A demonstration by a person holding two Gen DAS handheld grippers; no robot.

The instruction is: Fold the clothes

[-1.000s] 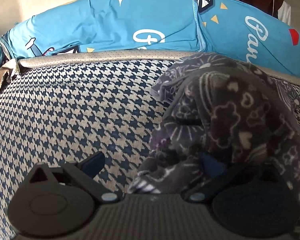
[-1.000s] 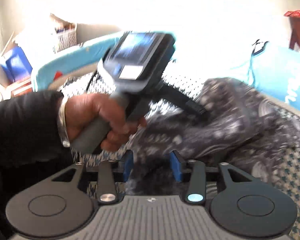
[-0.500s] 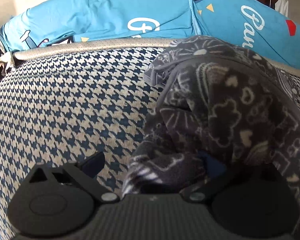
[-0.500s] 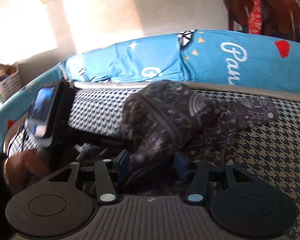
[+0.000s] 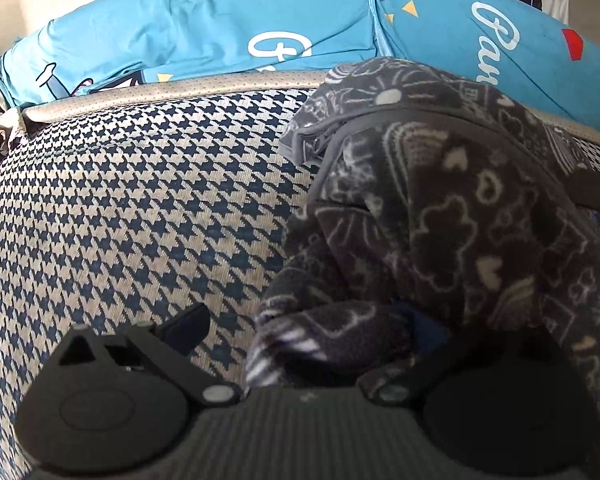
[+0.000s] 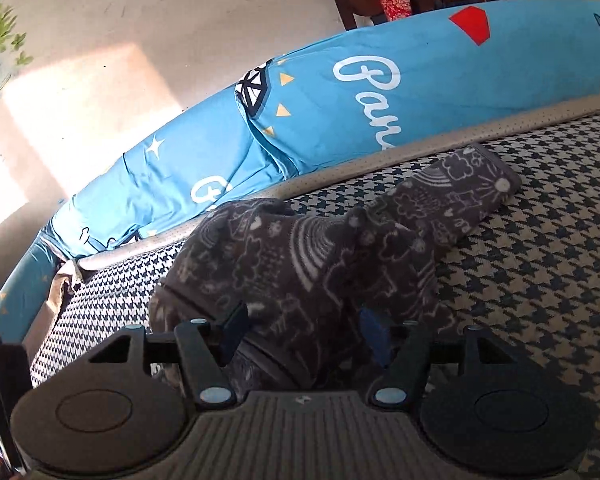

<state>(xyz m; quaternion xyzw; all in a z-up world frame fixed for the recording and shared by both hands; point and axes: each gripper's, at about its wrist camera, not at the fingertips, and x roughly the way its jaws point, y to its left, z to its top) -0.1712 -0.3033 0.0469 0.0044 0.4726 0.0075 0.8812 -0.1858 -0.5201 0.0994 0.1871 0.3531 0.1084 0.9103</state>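
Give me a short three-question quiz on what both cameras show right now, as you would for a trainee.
1. True or false: the dark patterned garment lies on a checked surface.
2. Which is behind that surface? A. a blue printed cushion B. a green curtain C. a white shelf
3. Fill in: the fingers of the left gripper stand ____ apart, with one finger clear of the cloth.

Key
1. True.
2. A.
3. Wide; the other finger is partly buried in the cloth. The right gripper also has cloth between its fingers, and its grip cannot be judged.
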